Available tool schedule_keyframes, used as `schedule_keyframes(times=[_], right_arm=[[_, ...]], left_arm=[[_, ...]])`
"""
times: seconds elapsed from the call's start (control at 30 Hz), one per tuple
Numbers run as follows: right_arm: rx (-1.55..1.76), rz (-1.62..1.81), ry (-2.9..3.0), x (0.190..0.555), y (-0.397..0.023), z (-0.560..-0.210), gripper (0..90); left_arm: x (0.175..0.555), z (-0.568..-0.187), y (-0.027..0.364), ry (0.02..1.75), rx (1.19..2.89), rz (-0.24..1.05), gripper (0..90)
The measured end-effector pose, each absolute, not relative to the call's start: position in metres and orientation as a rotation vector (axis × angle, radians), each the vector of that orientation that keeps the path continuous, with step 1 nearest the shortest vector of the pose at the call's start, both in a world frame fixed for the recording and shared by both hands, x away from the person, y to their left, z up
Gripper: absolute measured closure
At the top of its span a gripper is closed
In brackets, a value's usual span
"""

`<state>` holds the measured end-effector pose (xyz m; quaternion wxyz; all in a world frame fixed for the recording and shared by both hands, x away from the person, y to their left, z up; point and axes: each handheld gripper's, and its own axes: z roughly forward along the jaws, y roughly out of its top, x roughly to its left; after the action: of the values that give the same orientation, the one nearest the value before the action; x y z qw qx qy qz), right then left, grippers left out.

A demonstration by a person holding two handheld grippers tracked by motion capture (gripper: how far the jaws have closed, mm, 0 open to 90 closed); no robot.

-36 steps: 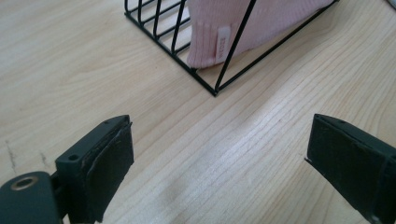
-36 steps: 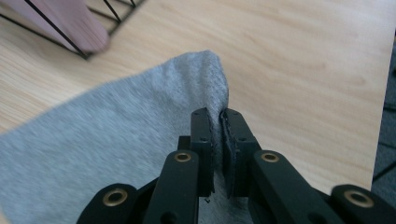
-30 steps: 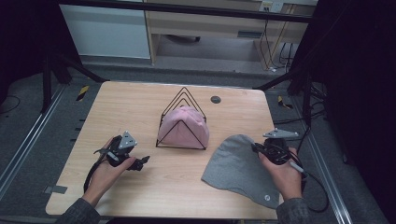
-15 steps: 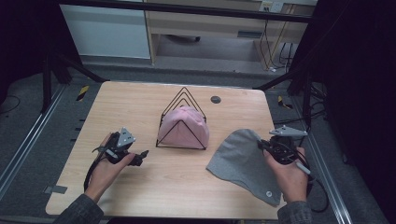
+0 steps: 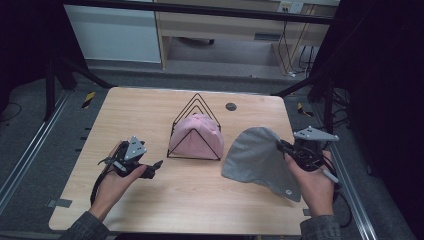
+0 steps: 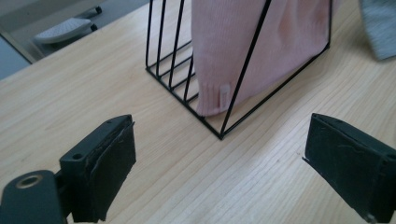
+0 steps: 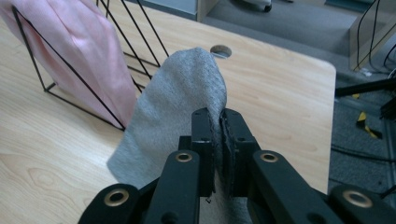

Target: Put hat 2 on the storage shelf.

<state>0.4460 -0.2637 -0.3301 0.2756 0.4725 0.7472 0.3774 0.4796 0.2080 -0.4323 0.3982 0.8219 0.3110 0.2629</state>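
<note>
Left gripper: jaws spread wide, empty, low over the wooden table, beside the rack.
Wire rack: mid-table, pink knit beanie standing in a slot.
Grey beanie: right of rack, edge lifted.
Right gripper: clamped on that edge.
Advice: probably lift higher before slotting; left could steady the rack.

Grey beanie lifted, seemingly, beside racked pink beanie.
</note>
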Motion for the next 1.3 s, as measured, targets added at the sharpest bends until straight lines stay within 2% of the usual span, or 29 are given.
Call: schedule_keyframes(times=[0.17, 0.6, 1.03, 1.3], right_arm=[[1.218, 1.017, 2.013, 0.449, -0.255, -0.313, 84.9], [1.061, 1.053, 2.097, 0.457, -0.222, -0.276, 85.0], [0.984, 1.060, 2.115, 0.455, -0.209, -0.239, 85.0], [0.966, 1.083, 2.117, 0.455, -0.191, -0.213, 85.0]], left_arm=[[0.479, -0.421, 0.207, 0.775, 2.015, 0.593, 7.9], [0.476, -0.377, 0.211, 0.740, 1.933, 0.557, 8.0], [0.468, -0.325, 0.176, 0.608, 1.966, 0.530, 8.2], [0.460, -0.313, 0.156, 0.550, 1.950, 0.483, 8.2]])
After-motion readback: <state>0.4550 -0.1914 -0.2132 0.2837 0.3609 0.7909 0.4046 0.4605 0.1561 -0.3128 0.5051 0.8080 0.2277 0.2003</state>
